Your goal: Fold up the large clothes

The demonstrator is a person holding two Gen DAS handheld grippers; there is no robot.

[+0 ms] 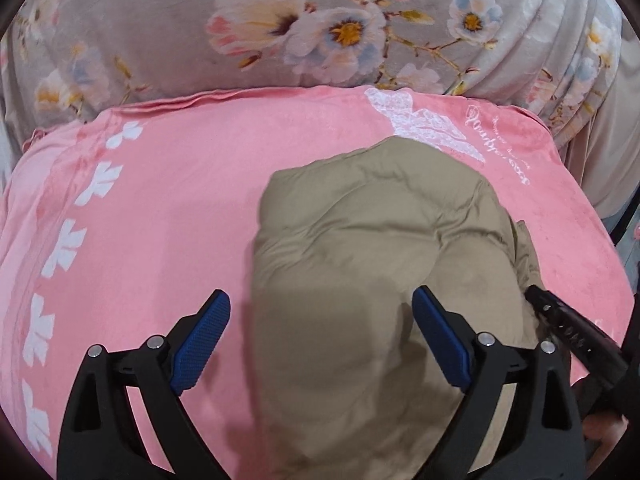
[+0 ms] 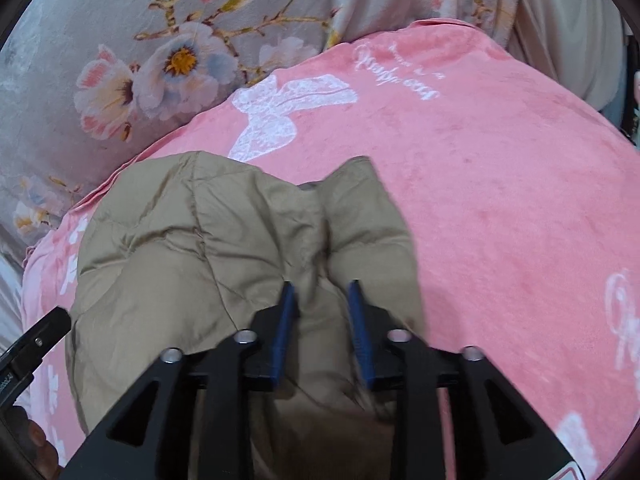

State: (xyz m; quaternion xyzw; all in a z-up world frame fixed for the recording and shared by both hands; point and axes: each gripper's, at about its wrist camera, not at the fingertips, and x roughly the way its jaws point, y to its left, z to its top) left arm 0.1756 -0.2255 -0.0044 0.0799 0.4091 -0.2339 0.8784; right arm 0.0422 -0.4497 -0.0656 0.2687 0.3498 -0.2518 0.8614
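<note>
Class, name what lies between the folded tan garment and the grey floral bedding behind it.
Pink blanket with a white lace butterfly print lies between the tan garment and the floral bedding; both wrist views show it.

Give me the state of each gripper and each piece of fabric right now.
left gripper: open, above the jacket, holding nothing
right gripper: shut on a fold of the jacket
khaki padded jacket: bunched, partly folded, lying on the blanket
pink blanket: spread flat
floral bedding: behind the blanket, creased
</note>
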